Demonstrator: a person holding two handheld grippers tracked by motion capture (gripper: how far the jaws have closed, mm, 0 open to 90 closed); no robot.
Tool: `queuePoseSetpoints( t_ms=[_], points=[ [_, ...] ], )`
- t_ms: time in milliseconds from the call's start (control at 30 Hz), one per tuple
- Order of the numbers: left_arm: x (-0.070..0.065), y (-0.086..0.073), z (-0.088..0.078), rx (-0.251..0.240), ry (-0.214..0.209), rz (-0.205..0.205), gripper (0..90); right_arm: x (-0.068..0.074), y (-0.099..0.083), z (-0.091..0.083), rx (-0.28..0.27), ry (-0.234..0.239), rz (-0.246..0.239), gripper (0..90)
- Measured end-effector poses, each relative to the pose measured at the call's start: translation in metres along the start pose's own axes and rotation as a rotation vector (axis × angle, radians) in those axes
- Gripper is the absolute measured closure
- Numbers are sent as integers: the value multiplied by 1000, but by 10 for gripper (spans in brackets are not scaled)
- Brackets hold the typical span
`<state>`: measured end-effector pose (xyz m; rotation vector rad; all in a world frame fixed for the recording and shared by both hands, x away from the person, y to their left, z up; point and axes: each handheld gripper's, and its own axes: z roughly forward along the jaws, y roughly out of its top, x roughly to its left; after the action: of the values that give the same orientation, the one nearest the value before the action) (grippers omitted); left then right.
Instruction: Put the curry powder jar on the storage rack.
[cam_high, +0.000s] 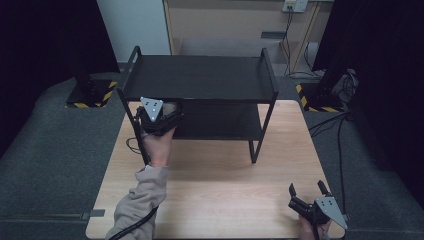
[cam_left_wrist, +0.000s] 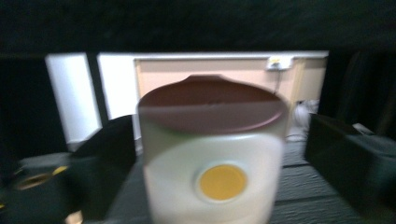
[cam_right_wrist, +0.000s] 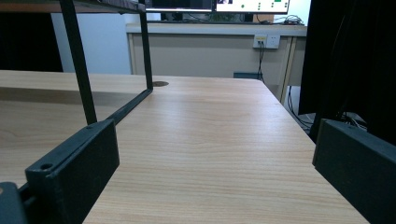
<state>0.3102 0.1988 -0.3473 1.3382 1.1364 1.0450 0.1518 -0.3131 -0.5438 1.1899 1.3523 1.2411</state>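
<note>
A white jar (cam_left_wrist: 212, 172) with a brown lid and an orange dot sits between the jaws of my left gripper (cam_left_wrist: 219, 140), which is shut on it. From above, my left gripper (cam_high: 159, 117) is at the left front corner of a black two-tier rack (cam_high: 200, 77), just under the top shelf. A pale bit of the jar (cam_high: 171, 107) peeks out there. My right gripper (cam_high: 309, 189) rests low at the table's front right corner, open, with nothing between its fingers (cam_right_wrist: 74, 172).
The rack stands at the back of the wooden table (cam_high: 225, 190), and its legs (cam_right_wrist: 77, 60) rise at the left of the right gripper view. Cables (cam_high: 340, 130) trail off the table's right side. Grey floor surrounds the table.
</note>
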Motion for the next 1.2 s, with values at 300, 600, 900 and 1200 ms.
queuePoseSetpoints(
  t_ms=[300,600,900,1200],
  points=[
    [-2,-10,-18,27,-6,12,0,0,0,0,1,3,-3,6],
    [1,-42,-54,13,-5,8,0,1,1,0,12,9,-10,6],
    [30,-79,-90,35,15,-46,0,3,6,1,43,13,-30,7],
    [67,-120,-119,103,59,-75,0,4,8,3,59,13,-40,7]
  ],
)
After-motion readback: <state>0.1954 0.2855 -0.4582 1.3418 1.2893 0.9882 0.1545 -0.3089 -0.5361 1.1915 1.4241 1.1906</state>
